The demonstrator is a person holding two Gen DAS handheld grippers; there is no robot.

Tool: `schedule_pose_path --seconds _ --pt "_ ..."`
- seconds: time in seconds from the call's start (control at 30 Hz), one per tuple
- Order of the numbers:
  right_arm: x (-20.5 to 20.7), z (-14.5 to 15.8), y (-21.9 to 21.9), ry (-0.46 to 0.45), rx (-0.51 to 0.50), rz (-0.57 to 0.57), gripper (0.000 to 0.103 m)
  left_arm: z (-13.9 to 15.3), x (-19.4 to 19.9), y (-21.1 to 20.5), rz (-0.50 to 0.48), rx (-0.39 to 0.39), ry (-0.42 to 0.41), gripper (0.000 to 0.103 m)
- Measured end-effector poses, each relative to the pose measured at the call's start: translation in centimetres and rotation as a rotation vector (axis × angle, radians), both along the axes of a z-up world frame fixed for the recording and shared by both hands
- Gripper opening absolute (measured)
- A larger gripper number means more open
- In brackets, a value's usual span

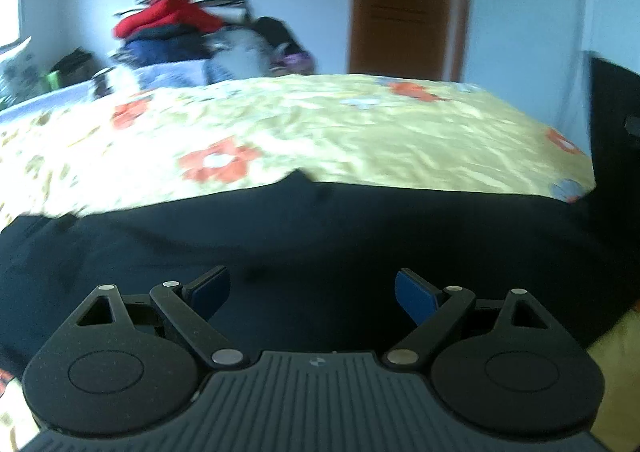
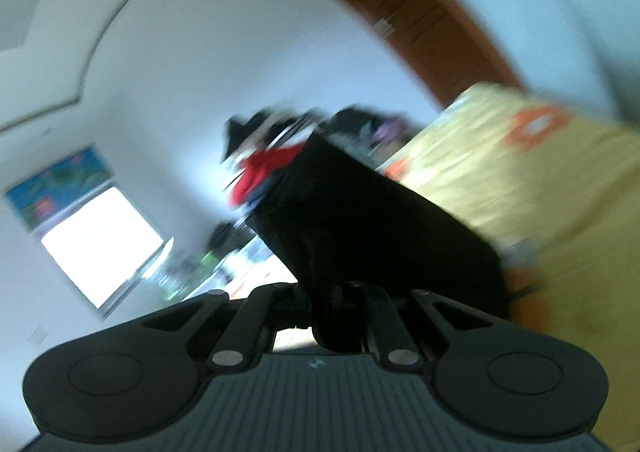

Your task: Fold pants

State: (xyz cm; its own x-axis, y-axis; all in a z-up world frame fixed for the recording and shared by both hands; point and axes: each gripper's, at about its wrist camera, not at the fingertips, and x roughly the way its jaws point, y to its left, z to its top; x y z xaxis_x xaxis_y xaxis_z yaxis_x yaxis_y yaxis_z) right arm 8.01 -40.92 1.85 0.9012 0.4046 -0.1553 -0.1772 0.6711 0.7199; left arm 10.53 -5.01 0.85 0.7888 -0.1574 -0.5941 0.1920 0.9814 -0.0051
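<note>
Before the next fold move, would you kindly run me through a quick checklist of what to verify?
1. Right gripper clamped on the pants: ok, dark fabric runs up from between its closed fingers.
2. Left gripper free: ok, open above the pants, holding nothing.
3. Pants on the bedspread: ok in the left view.
4. Landing area past the pants: ok, bare floral cover.
5. Fold line straight: cannot tell, both views blurred.

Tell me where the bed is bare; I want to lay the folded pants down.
Bare bedspread runs from the pants back to the far edge, widest toward the door. The far-left corner is crowded by a clothes pile. Left gripper is open over the pants; right gripper grips them.
</note>
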Motion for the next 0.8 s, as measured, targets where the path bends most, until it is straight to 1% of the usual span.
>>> schedule_pose_path --seconds 0.1,0.23,0.27,0.3,0.37,0.4,0.47,0.5,0.53,0.57,0.6,0.67,0.7,0.77,0.8 --pt "2.5 -1.0 4.3 0.016 0.016 0.117 0.005 0.1 0.1 1.9 0.062 -0.012 0.006 0.092" --pt "5.4 -2.7 10.9 0.069 -0.031 0.264 0.005 0.4 0.0 4.1 0.121 -0.020 0.005 0.092" --pt "6.0 -3.1 12.6 0.084 -0.069 0.293 0.005 0.4 0.0 4.4 0.132 -0.020 0.008 0.092" --pt "6.4 -3.4 14.4 0.097 -0.140 0.312 0.005 0.4 0.0 4.7 0.142 -0.022 0.011 0.092" --pt "7.0 -3.6 17.2 0.123 -0.272 0.328 0.009 0.3 0.0 5.2 0.153 -0.028 0.016 0.092" --pt "7.2 -3.9 18.4 0.147 -0.321 0.341 0.011 0.3 -0.1 5.4 0.159 -0.032 0.017 0.092" --pt "7.2 -4.9 20.2 0.193 -0.366 0.388 0.025 0.3 -0.2 5.7 0.166 -0.038 0.016 0.092" --pt "6.8 -4.8 20.9 0.185 -0.372 0.412 0.038 0.3 -0.2 5.8 0.170 -0.041 0.014 0.092" --pt "6.0 -4.6 21.1 0.167 -0.380 0.431 0.064 0.3 -0.1 5.8 0.175 -0.043 0.013 0.092" --pt "5.4 -4.3 20.9 0.156 -0.385 0.471 0.076 0.5 0.0 5.9 0.181 -0.047 0.012 0.092" --pt "4.8 -3.8 21.0 0.135 -0.388 0.513 0.084 0.5 0.1 5.9 0.184 -0.050 0.012 0.092" --pt "3.1 -2.5 20.4 0.069 -0.436 0.560 0.084 0.6 0.4 5.9 0.186 -0.062 0.015 0.092" --pt "2.3 -2.0 19.7 0.043 -0.478 0.558 0.084 0.8 0.6 5.8 0.184 -0.070 0.020 0.092" --pt "0.9 -1.0 17.8 0.028 -0.587 0.503 0.084 1.1 1.1 5.3 0.161 -0.089 0.030 0.092" --pt "0.2 -0.6 16.5 0.045 -0.686 0.430 0.084 1.3 1.3 4.8 0.143 -0.097 0.033 0.092"
